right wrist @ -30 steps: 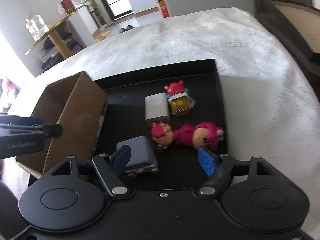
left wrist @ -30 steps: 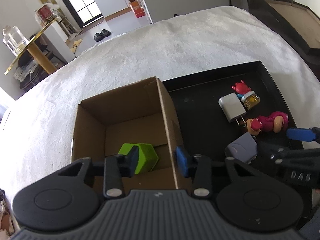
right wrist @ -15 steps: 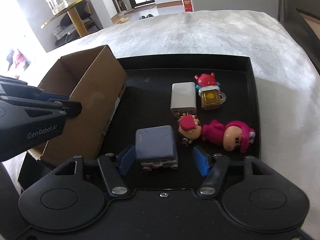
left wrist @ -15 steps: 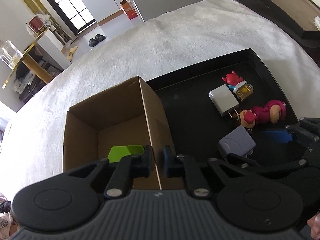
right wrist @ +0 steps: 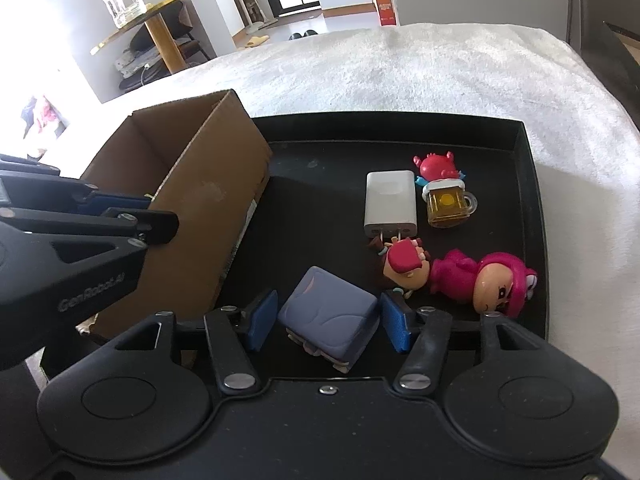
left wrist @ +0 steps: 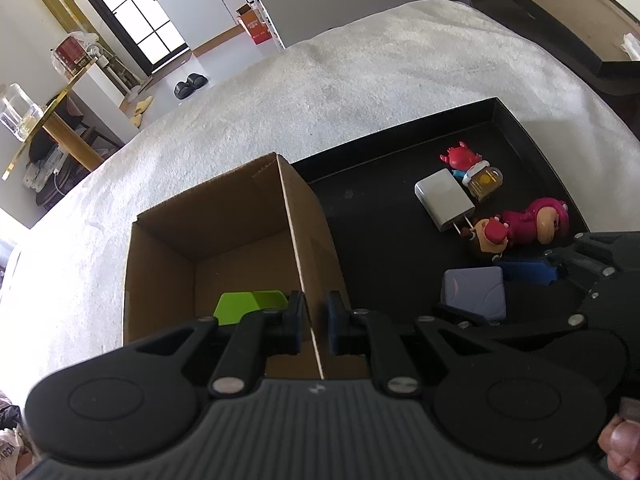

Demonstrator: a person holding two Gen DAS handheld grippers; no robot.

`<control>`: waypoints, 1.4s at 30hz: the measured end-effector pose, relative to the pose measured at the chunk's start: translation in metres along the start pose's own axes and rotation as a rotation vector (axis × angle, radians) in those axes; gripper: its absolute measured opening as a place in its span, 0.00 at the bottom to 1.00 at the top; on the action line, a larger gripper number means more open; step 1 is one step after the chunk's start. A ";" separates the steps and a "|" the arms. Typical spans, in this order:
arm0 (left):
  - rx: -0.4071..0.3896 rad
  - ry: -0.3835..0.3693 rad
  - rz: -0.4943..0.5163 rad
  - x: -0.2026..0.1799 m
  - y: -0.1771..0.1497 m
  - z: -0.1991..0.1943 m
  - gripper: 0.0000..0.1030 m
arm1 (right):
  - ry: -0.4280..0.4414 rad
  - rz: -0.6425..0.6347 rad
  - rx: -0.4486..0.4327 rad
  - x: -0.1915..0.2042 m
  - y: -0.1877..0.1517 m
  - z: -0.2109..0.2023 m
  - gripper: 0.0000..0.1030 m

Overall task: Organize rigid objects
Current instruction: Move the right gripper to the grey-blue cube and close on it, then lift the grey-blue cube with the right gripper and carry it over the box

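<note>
My left gripper point(left wrist: 313, 322) is shut on the right wall of the cardboard box point(left wrist: 304, 240), which holds a green block point(left wrist: 248, 304). The box point(right wrist: 192, 200) stands at the left end of the black tray point(right wrist: 532, 208). My right gripper point(right wrist: 328, 318) is open, its fingers on either side of a lavender-grey block point(right wrist: 330, 312) on the tray, with small gaps. The block also shows in the left wrist view point(left wrist: 474, 292). A white charger point(right wrist: 390, 202), a beer mug toy point(right wrist: 446, 204), a red figure point(right wrist: 436, 166), a small doll point(right wrist: 404, 264) and a pink doll point(right wrist: 484, 280) lie beyond.
The tray rests on a white fluffy cover point(right wrist: 400, 72). A dark wooden bench point(left wrist: 560, 12) stands at the far right. A gold-edged table with a glass jar point(right wrist: 120, 0) stands off to the left.
My left gripper has closed onto the box wall. My right gripper has moved forward and narrowed around the lavender-grey block.
</note>
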State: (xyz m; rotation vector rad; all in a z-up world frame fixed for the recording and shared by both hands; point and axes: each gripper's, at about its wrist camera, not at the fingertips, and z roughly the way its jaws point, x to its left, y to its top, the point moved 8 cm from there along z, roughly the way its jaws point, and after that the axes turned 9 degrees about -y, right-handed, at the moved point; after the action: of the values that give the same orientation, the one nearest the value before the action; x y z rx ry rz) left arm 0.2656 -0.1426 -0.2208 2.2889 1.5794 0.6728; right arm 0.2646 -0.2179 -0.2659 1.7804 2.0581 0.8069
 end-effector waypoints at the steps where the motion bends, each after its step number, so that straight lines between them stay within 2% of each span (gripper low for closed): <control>1: 0.000 -0.003 -0.004 0.000 0.000 0.000 0.11 | -0.005 -0.006 -0.001 0.001 0.000 0.001 0.56; 8: 0.000 -0.013 -0.018 0.000 -0.001 0.000 0.11 | -0.012 -0.019 -0.014 0.000 -0.001 0.001 0.52; 15: -0.008 -0.048 -0.065 0.009 -0.001 -0.014 0.12 | -0.067 -0.016 -0.003 -0.014 -0.003 -0.010 0.47; 18: -0.020 -0.065 -0.081 0.016 -0.001 -0.024 0.15 | -0.092 -0.005 -0.003 -0.020 -0.002 -0.015 0.46; 24: -0.040 -0.067 -0.132 0.043 -0.009 -0.038 0.17 | -0.115 0.008 -0.034 -0.018 0.008 -0.031 0.46; 30: -0.070 -0.048 -0.163 0.077 -0.019 -0.050 0.27 | -0.112 -0.007 -0.050 -0.012 0.016 -0.043 0.45; 42: -0.097 -0.007 -0.243 0.136 -0.041 -0.058 0.28 | -0.136 -0.042 -0.091 -0.002 0.037 -0.068 0.45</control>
State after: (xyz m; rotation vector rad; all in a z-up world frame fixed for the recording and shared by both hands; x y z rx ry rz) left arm 0.2428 -0.0027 -0.1609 1.9859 1.7437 0.6616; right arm 0.2562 -0.2313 -0.1899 1.6889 1.9346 0.7338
